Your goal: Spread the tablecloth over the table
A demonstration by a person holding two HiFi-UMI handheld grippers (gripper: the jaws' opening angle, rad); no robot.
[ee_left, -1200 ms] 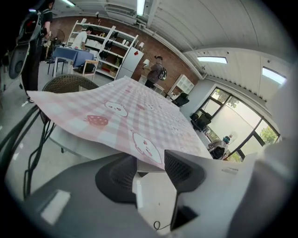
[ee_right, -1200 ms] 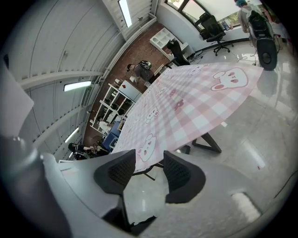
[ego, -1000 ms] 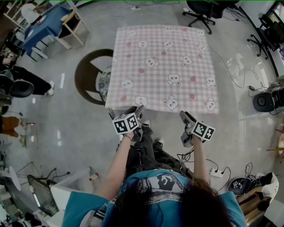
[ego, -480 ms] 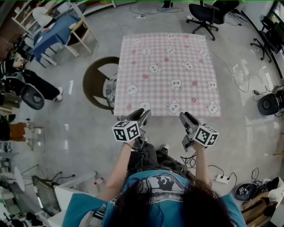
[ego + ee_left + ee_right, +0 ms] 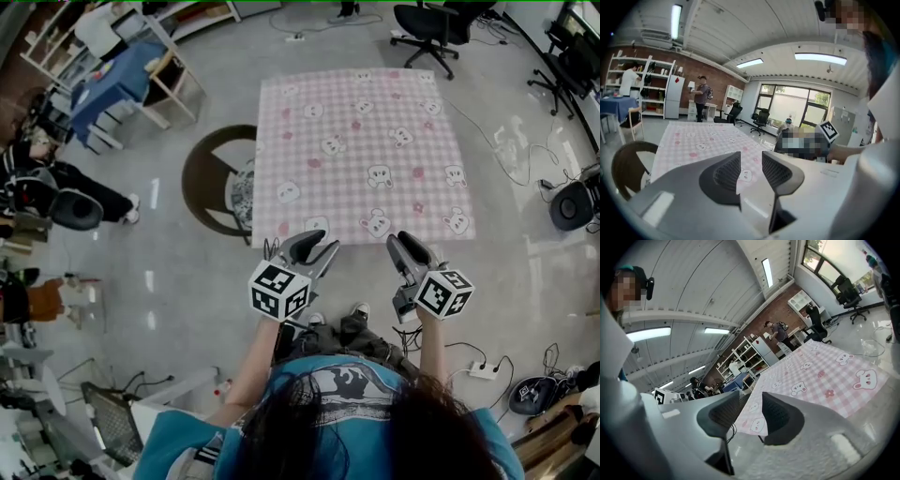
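Both arms reach forward, raised and roughly level. The left hand-held gripper [image 5: 314, 247] and right hand-held gripper [image 5: 410, 246] have empty jaws, apart though just closing. The pink checked tablecloth [image 5: 361, 150] lies spread flat ahead, with a brown chair [image 5: 211, 178] beside its left edge.

1 tablecloth [image 5: 361, 141], 2 claws [image 5: 317, 244] [image 5: 406, 242], 2 blk office chairs [image 5: 427, 23] [image 5: 562, 70], 1 pwr strip [image 5: 483, 371]

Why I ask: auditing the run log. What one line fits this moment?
tablecloth: spread flat, ungripped | left gripper: open, empty, jaws just closing | right gripper: open, empty, jaws just closing
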